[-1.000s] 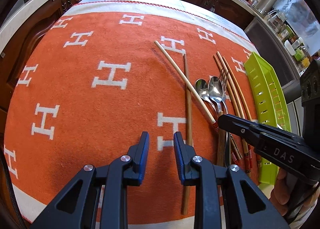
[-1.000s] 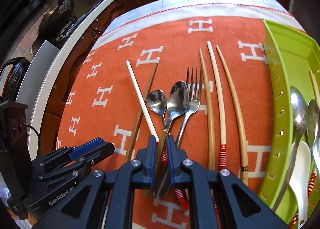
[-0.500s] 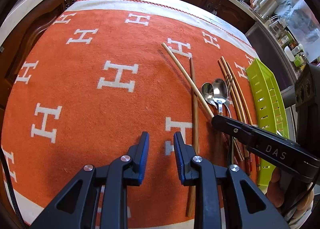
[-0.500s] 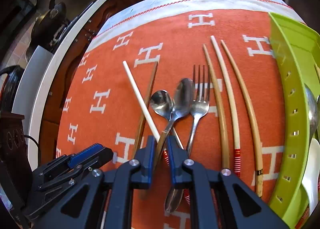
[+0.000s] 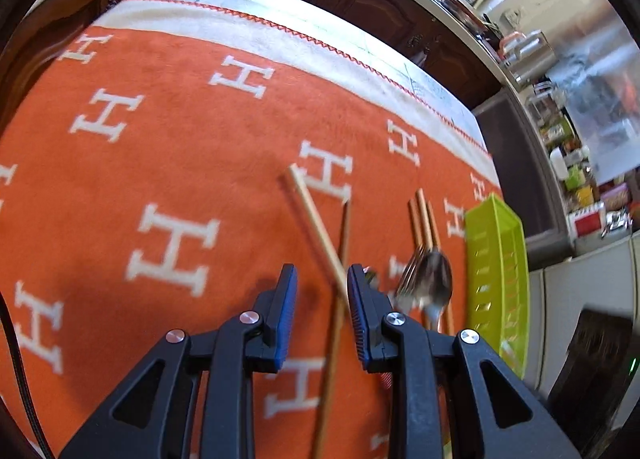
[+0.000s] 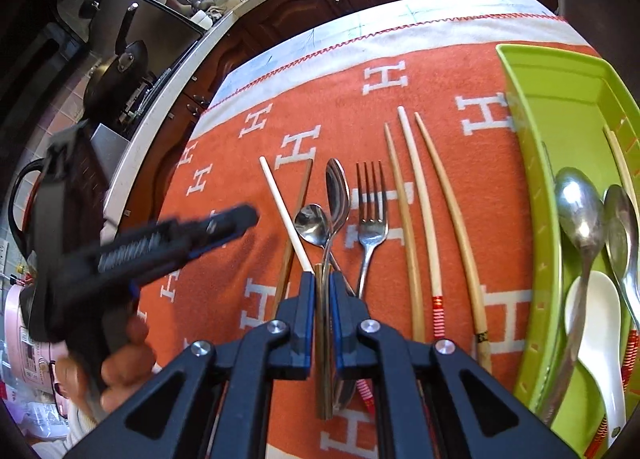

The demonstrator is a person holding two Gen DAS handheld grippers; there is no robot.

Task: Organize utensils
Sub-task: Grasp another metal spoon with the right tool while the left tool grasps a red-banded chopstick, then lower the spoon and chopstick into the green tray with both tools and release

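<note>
While the right gripper (image 6: 323, 283) had just been closing, its blue pads pinched the handle of a long steel spoon (image 6: 337, 195), whose bowl pointed away over the orange H-patterned cloth (image 6: 352, 99). Beside it lay a smaller spoon (image 6: 312, 223), a fork (image 6: 372, 219), a pale chopstick (image 6: 285, 215) crossing a darker brown chopstick (image 6: 305, 187), and three more chopsticks (image 6: 420, 199) side by side. To the right stood the green utensil tray (image 6: 536, 107), which held two steel spoons (image 6: 580, 207) and a white ceramic spoon (image 6: 596, 339). The left gripper (image 5: 322, 297) hung partly open above the crossed chopsticks, gripping nothing, with a person's hand (image 6: 120, 363) on its grip in the right wrist view
</note>
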